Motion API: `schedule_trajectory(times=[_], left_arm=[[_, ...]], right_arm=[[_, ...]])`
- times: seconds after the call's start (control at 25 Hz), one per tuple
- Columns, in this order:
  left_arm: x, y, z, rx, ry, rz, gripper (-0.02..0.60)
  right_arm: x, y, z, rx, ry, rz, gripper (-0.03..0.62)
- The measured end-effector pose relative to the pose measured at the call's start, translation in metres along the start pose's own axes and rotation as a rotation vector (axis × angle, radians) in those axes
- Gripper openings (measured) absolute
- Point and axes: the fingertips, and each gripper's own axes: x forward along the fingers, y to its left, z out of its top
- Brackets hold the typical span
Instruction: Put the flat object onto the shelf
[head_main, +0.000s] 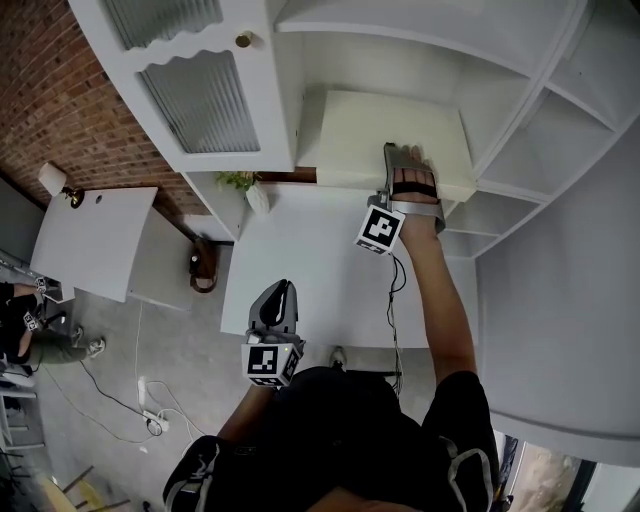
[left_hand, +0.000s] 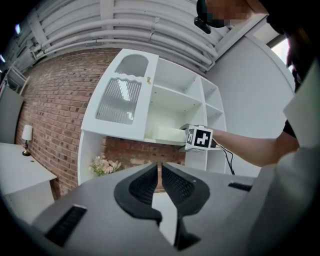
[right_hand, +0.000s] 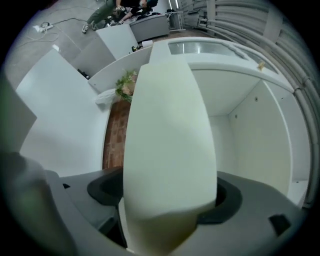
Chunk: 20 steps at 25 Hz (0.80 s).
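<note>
A cream flat object (head_main: 392, 135) lies on the white cabinet's shelf (head_main: 308, 135), its near edge sticking out over the shelf's front. My right gripper (head_main: 405, 165) is at that near edge. In the right gripper view the flat object (right_hand: 167, 135) fills the space between the jaws of the right gripper (right_hand: 167, 196), with a dark gap showing at the side, so the jaws stand open around it. My left gripper (head_main: 280, 295) hovers low over the white table, shut and empty; its jaws (left_hand: 160, 176) meet at the tips.
The cabinet door (head_main: 200, 100) with ribbed glass stands open left of the shelf. Flowers (head_main: 240, 182) sit under it. A white table (head_main: 320, 290) is below me. A side table (head_main: 95, 240), a lamp (head_main: 55, 180) and floor cables (head_main: 150, 420) lie to the left.
</note>
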Motion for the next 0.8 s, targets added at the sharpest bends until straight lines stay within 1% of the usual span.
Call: schedule_trajectory(times=[0.12, 0.28, 0.44, 0.48, 0.56, 0.6, 0.68, 0.8], left_arm=[[0.009, 0.001, -0.002, -0.001, 0.007, 0.002, 0.032], [0.019, 0.001, -0.007, -0.006, 0.018, 0.003, 0.032], [0.025, 0.005, -0.01, -0.007, 0.029, 0.011, 0.032], [0.027, 0.006, -0.011, -0.007, 0.033, 0.015, 0.032], [0.029, 0.008, -0.012, -0.008, 0.036, 0.021, 0.032], [0.029, 0.008, -0.013, -0.01, 0.036, 0.02, 0.032], [0.027, 0.006, -0.015, -0.016, 0.031, 0.014, 0.032], [0.022, 0.002, -0.013, -0.014, 0.027, 0.013, 0.032]], right_arm=[[0.026, -0.002, 0.0, -0.016, 0.015, 0.018, 0.419], [0.056, -0.007, -0.004, -0.049, 0.033, -0.007, 0.433], [0.062, -0.011, -0.005, -0.058, 0.035, -0.037, 0.436], [0.061, -0.009, -0.005, -0.055, 0.037, -0.029, 0.436], [0.059, -0.002, -0.005, -0.045, 0.044, 0.022, 0.434], [0.059, -0.001, -0.004, -0.041, 0.044, 0.034, 0.436], [0.06, -0.006, -0.003, -0.048, 0.032, -0.006, 0.436], [0.06, -0.011, -0.004, -0.056, 0.021, -0.044, 0.436]])
